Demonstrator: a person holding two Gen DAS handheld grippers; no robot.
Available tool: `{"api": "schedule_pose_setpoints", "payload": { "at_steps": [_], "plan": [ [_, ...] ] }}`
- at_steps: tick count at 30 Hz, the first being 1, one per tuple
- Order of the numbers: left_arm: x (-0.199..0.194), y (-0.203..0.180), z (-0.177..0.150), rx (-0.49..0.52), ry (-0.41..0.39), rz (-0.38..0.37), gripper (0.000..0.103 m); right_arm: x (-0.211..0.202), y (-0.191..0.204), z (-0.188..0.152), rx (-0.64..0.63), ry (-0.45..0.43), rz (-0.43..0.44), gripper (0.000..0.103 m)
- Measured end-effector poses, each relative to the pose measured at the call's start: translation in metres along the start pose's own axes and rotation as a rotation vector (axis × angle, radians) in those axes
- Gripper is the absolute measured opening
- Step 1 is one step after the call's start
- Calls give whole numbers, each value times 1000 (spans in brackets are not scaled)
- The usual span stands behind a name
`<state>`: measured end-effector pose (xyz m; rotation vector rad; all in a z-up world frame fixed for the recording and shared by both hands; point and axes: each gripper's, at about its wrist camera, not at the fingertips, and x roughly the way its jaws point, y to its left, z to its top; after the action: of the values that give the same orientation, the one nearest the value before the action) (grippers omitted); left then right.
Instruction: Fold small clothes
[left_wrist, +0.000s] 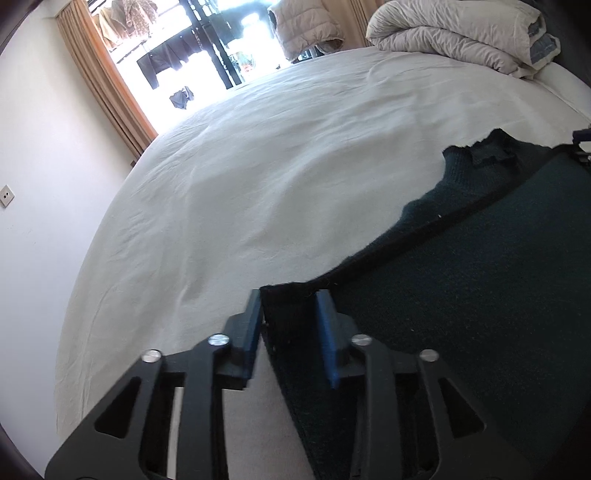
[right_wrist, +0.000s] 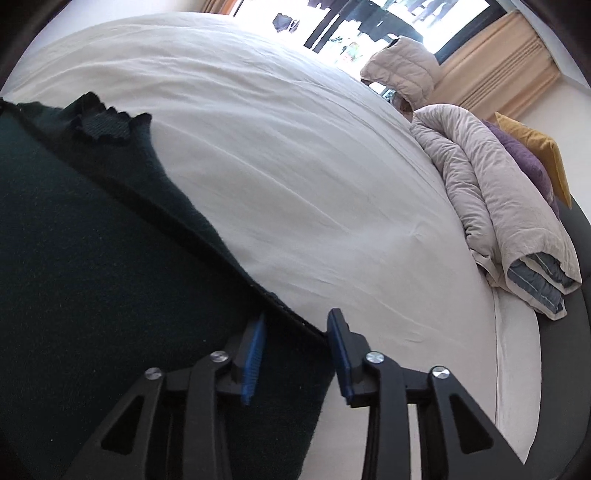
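The dark green knit garment (left_wrist: 480, 280) lies flat on the white bed sheet (left_wrist: 258, 184). 1 folded layer overlaps the body. The ruffled neckline points away from the cameras.

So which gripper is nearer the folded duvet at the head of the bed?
Right. The right gripper sits at the garment edge facing the folded duvet; the left gripper is at the opposite edge, farther away.
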<state>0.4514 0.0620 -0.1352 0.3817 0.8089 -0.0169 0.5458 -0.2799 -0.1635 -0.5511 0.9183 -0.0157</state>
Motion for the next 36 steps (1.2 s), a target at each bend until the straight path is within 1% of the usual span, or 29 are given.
{"api": "schedule_pose_setpoints", "payload": {
  "at_steps": [1, 2, 3, 5, 7, 8, 9, 11, 12, 13, 14, 16, 17, 18, 19, 20, 22, 24, 26, 27, 29, 30, 32, 36],
  "plan": [
    [0, 4, 2, -19, -11, 25, 80, 0, -6, -2, 31, -1, -16, 66],
    [-3, 11, 2, -42, -31, 56, 83, -1, -14, -4, 68, -7, -24, 72],
    [-5, 17, 3, -58, -40, 69, 84, -1, -22, -7, 104, -7, -19, 76],
    [-8, 26, 3, -87, -36, 70, 84, -1, -33, -12, 148, 23, -41, 76],
    [-16, 36, 1, -129, -59, 101, 84, -3, -42, -19, 197, 51, -88, 77],
    [-21, 42, -1, -154, -66, 113, 84, -5, -48, -23, 237, 62, -94, 77],
    [-27, 47, -3, -179, -75, 112, 84, -7, -55, -26, 284, 69, -87, 77],
    [-42, 51, -7, -209, -100, 91, 84, -20, -64, -35, 388, 68, -103, 77],
    [-51, 50, -8, -213, -119, 78, 84, -30, -68, -38, 436, 36, -85, 77],
    [-61, 46, -10, -213, -135, 63, 84, -41, -71, -41, 484, -8, -34, 77],
    [-70, 41, -11, -210, -148, 39, 84, -51, -71, -43, 521, -47, 39, 77],
    [-84, 30, -16, -222, -161, -1, 84, -64, -62, -47, 547, -78, 107, 74],
    [-88, 24, -19, -230, -155, -32, 84, -69, -56, -50, 559, -95, 163, 74],
    [-92, 19, -23, -235, -147, -61, 84, -71, -47, -53, 564, -101, 217, 72],
    [-95, 12, -28, -231, -140, -76, 84, -74, -37, -57, 561, -99, 251, 70],
    [-96, 3, -31, -218, -133, -86, 84, -75, -27, -61, 556, -98, 279, 69],
    [-96, -13, -37, -184, -114, -84, 84, -78, -10, -70, 541, -101, 306, 68],
    [-91, -25, -42, -169, -91, -75, 84, -75, 3, -79, 525, -70, 299, 68],
    [-76, -29, -49, -165, -26, -86, 84, -62, 3, -90, 523, -16, 257, 67],
    [-67, -30, -53, -168, 2, -81, 84, -58, 1, -96, 528, -9, 250, 66],
    [-49, -24, -60, -201, 39, -89, 84, -49, -10, -108, 579, -2, 228, 79],
    [-44, -20, -62, -233, 48, -113, 85, -46, -18, -115, 622, -8, 232, 84],
    [-38, -11, -62, -272, 56, -134, 86, -46, -27, -126, 671, -21, 229, 84],
    [-37, -12, -58, -243, 47, -113, 86, -56, -25, -133, 704, -18, 169, 85]
  ]
}}
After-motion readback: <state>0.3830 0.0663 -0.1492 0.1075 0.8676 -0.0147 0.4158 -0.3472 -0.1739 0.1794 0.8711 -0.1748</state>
